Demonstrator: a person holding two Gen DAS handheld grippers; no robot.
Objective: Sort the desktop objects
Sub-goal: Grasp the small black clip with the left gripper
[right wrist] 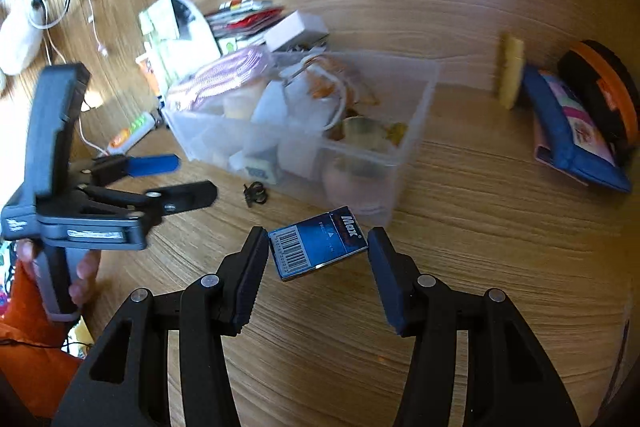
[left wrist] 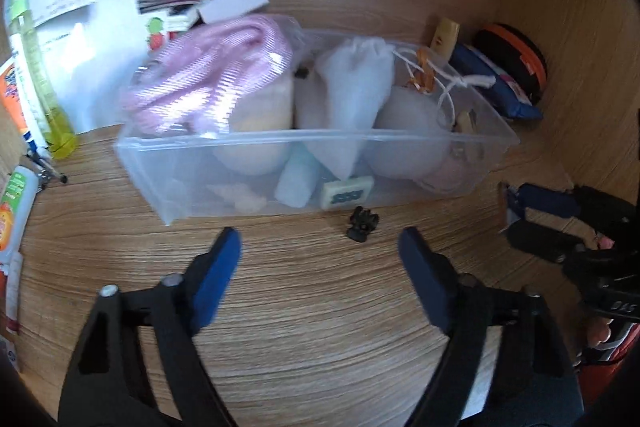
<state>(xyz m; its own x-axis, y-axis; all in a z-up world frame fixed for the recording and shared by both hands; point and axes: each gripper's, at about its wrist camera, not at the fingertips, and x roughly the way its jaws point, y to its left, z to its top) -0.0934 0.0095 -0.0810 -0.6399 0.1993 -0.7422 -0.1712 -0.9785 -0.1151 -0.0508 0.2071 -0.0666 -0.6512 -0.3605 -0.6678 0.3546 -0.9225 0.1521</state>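
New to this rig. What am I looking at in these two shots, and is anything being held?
There is no robot here: a person holds a hand-operated claw in each hand, and each claw carries a fisheye camera looking forward along its two fingers.

The left wrist view shows the left claw open over the wooden desk, with nothing between its fingers. A small black clip lies just ahead, in front of a clear plastic bin packed with pouches and small items.

The right wrist view shows the right claw with a small blue box marked "Max" between its fingers. Whether the pads press on the box the picture does not show. The left claw appears at that view's left side.

A blue pouch and an orange-and-black round case sit at the right.
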